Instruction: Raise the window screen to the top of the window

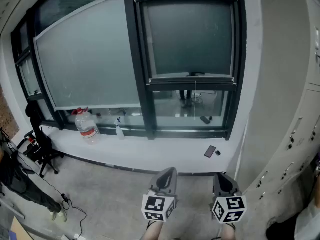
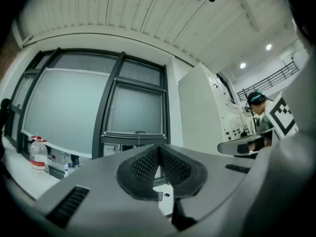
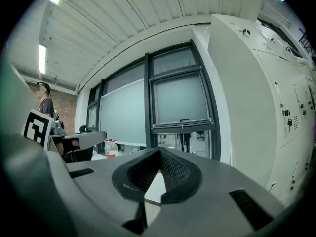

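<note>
**Both grippers shut and empty, well back from the half-lowered window screen**

Our left gripper [image 1: 169, 172] and right gripper [image 1: 223, 177] hang low, side by side, each with its jaws pressed together on nothing. Ahead, well apart from both, the window screen [image 1: 190, 39] covers the upper part of the right-hand pane. Its bottom bar [image 1: 220, 80] sits above a strip of clear glass, with a small handle [image 1: 195, 74] at mid-bar. We judge the approach comes first: step in, open one gripper, take the handle at the bar's middle, and push straight up so the bar stays level in its tracks. Only the head view shows the sill [image 1: 150, 156] with the phone [image 1: 210, 151] and water bottle [image 1: 86, 125]. The gripper views tilt upward, taking in the ceiling and the bystanders.
</note>
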Available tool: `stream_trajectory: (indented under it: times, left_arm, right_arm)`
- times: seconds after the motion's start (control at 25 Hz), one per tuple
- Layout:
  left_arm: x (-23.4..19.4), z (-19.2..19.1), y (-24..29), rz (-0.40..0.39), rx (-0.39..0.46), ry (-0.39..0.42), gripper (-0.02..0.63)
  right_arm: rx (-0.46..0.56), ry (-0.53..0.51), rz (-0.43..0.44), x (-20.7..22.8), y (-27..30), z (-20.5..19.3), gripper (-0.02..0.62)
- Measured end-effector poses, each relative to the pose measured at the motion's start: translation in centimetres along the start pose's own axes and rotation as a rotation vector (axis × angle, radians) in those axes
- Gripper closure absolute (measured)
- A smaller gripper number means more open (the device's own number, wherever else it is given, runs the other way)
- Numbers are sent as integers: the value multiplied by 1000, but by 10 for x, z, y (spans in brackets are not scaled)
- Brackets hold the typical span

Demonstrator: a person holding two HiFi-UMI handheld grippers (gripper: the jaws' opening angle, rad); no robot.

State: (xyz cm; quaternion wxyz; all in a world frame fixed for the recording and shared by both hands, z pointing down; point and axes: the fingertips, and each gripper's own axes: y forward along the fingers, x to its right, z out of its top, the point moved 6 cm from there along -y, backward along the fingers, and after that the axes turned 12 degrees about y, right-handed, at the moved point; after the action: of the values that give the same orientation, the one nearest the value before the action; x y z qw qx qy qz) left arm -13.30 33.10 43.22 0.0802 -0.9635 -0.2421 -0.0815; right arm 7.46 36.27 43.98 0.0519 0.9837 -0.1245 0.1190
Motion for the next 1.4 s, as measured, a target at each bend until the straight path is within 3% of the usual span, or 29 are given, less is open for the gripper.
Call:
stream_trajectory:
  times: [0.68, 0.92, 1.2, 1.4]
  left_arm:
    - [25, -10, 4, -12, -31, -5, 603]
    - [29, -19, 16, 0, -49, 2, 603]
    - [14, -45, 77, -1, -69, -9, 603]
    - [-21, -65, 158, 9, -54, -20, 603]
  right_arm:
    - [21, 31, 37, 25, -17, 1, 591]
    - [-33, 79, 152, 38, -3, -10, 591]
    - [-40, 84, 173, 65, 53, -10, 589]
    - [-19, 61, 149, 99, 134, 7, 589]
